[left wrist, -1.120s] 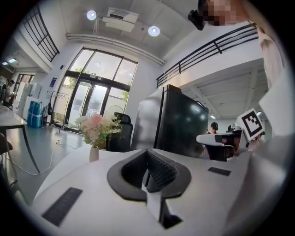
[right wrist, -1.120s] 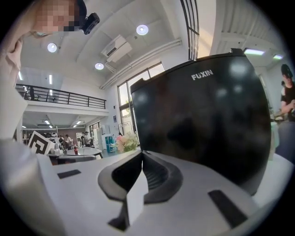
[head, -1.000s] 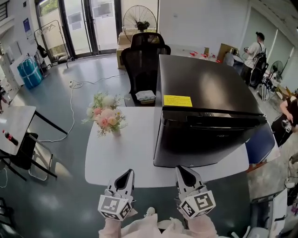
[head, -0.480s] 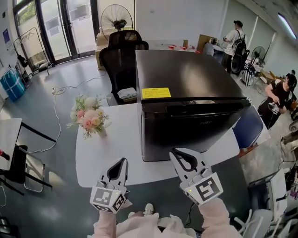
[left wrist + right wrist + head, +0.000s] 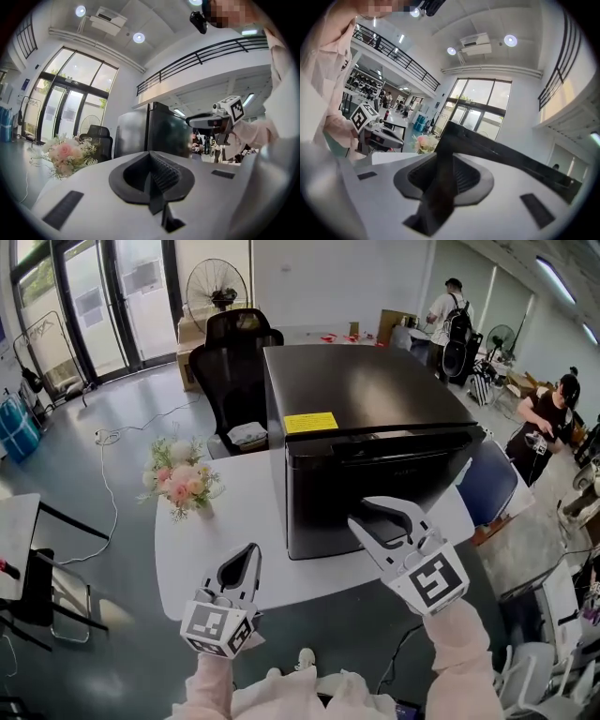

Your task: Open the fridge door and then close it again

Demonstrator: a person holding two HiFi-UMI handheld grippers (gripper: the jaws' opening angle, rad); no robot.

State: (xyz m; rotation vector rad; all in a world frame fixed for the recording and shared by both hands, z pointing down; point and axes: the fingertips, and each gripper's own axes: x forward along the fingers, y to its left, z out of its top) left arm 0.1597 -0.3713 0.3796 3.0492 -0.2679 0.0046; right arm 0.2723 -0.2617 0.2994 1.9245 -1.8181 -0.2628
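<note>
Hovering just before closed door of black mini fridge (image 5: pixel 375 488), right gripper (image 5: pixel 362 514) lies rolled on side, jaws opening, nothing between them; likely lining up with door's top lip. Left gripper (image 5: pixel 249 554) closed, empty, idle at white table (image 5: pixel 234 531) edge. Fridge stands on table.

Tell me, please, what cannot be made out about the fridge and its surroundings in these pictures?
Fridge interior: head view, the door covers it.
Yellow label on its top: head view, print too small to read.
White item on the chair: head view, too small to identify.
</note>
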